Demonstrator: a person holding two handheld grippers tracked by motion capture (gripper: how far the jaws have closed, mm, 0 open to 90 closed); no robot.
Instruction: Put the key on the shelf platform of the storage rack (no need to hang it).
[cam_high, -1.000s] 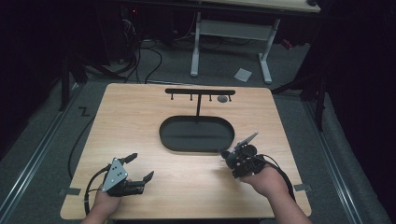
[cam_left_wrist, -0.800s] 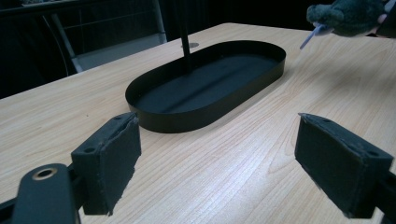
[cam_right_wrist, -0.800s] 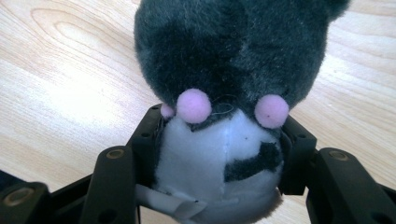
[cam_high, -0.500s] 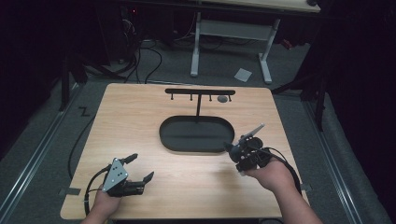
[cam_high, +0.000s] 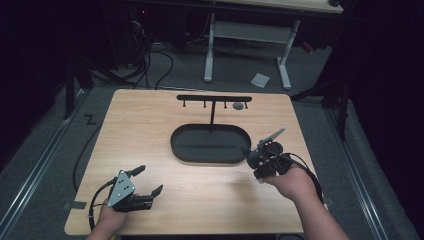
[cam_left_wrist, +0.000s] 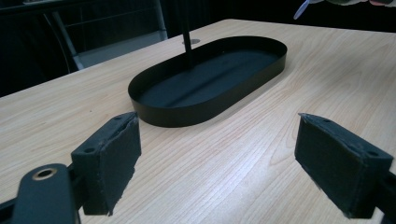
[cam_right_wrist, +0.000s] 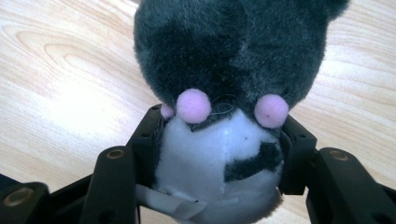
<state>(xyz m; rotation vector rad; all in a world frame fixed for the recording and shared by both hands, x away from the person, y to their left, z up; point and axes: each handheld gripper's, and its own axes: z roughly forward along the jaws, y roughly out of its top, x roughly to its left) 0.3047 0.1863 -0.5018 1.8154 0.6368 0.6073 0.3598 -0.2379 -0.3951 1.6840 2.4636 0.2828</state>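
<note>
Dim room beyond, dark floor strewn with cables, white-legged desk frame (cam_high: 245, 42) at the back. Nearer the camera, square light wooden tabletop (cam_high: 150, 135), pale grain running across.

Near the middle of the tabletop: shallow black oval metal tray (cam_high: 187, 150), thin black upright post (cam_high: 212, 112) rising from its far side, topped by a black crossbar with small hanging pegs (cam_high: 214, 98). Small grey round object (cam_high: 238, 106) hanging under the crossbar toward its right end; too small to tell more.

Left gripper (cam_high: 148, 181) low at the near left of the tabletop, held in a hand (cam_high: 107, 220), grey three-cornered plate on top, black cable looping out behind. Jaws wide apart, nothing between them; in the left gripper view, padded black fingers (cam_left_wrist: 109, 161) spread over bare wood, pointed toward the tray (cam_left_wrist: 210, 100), well apart from it.

Right gripper (cam_high: 252, 160) at the right, just beside the tray's right end, held in the other hand (cam_high: 290, 182). Jaws clamped on a small plush toy, dark grey fuzzy fur above, white below, with round pink pompom spots (cam_right_wrist: 219, 93). Grip on the white lower part, one jaw at either side, white fabric tag sticking out at the bottom. Toy (cam_high: 250, 156) at the gripper's tip, just off the tray's rim; touching the wood or lifted off it, cannot tell.
</note>
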